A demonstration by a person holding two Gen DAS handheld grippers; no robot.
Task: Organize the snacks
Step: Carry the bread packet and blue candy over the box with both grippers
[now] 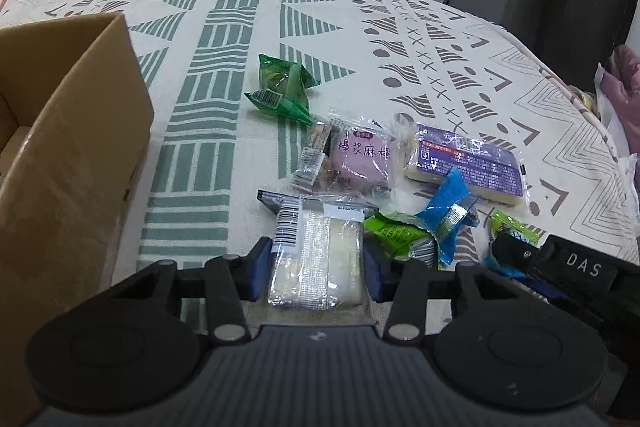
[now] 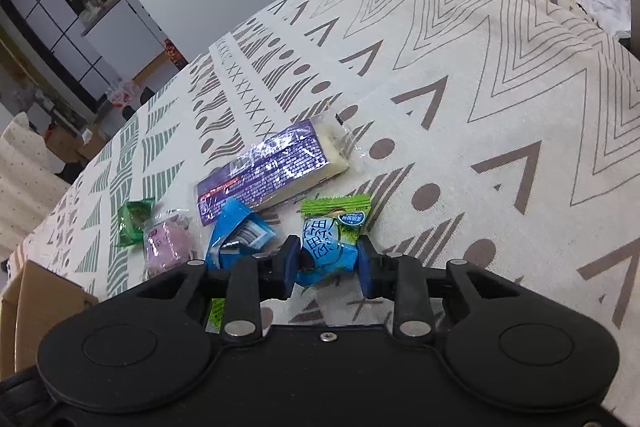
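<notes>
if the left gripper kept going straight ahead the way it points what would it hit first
The left gripper already has the clear-wrapped white snack between its fingers; straight beyond that, probably the pink mochi packet, though depth is uncertain.

Seven wrapped snacks show on the patterned tablecloth (image 1: 248,115). One clear-wrapped white cake (image 1: 316,263) sits at the lower centre of the left wrist view. One pink mochi pack (image 1: 360,163) and one purple-labelled bar (image 1: 468,167) lie mid-frame. One dark green packet (image 1: 280,87) lies above them. One blue packet (image 1: 450,215), one lime-green packet (image 1: 396,235) and one blue-and-green candy (image 2: 328,247) complete the count. One cardboard box (image 1: 72,131) stands at left. Two grippers are in view.
</notes>
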